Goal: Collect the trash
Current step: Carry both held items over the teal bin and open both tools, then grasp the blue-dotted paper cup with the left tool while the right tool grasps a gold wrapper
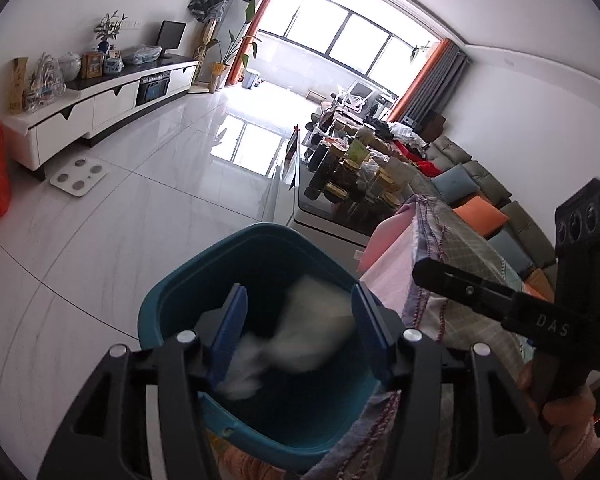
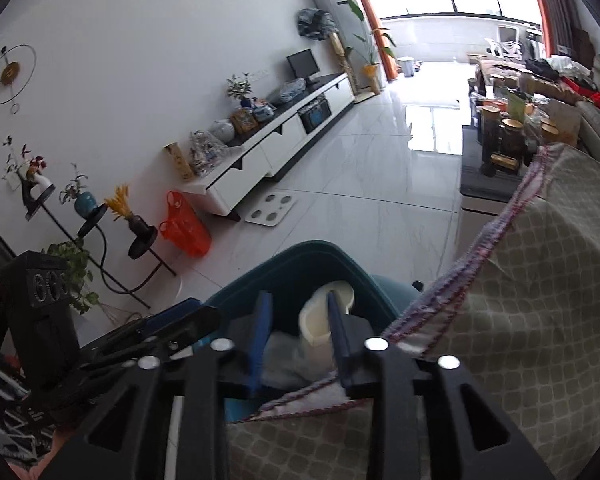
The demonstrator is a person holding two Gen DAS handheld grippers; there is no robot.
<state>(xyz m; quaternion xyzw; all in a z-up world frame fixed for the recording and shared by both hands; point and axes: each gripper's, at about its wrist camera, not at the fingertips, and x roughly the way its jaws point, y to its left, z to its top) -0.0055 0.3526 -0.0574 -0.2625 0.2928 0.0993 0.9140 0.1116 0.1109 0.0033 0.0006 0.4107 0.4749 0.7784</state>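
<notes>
A teal trash bin (image 1: 168,300) stands on the floor beside the cloth-covered table. My left gripper (image 1: 298,322) is open right above the bin's mouth. A blurred white piece of trash (image 1: 312,332) is between and below its fingers, loose over the bin. My right gripper (image 2: 300,334) is open above the same bin (image 2: 296,260). A cream paper cup (image 2: 320,320) and crumpled white plastic (image 2: 284,360) lie in the bin below it. The right gripper's body (image 1: 500,300) shows at the right of the left wrist view.
A table with a grey patterned cloth (image 2: 540,280) is right of the bin. A coffee table with jars (image 1: 352,168) and a sofa (image 1: 480,184) lie beyond. A white TV cabinet (image 2: 268,152), a floor scale (image 2: 270,208) and an orange bag (image 2: 184,224) are along the left wall.
</notes>
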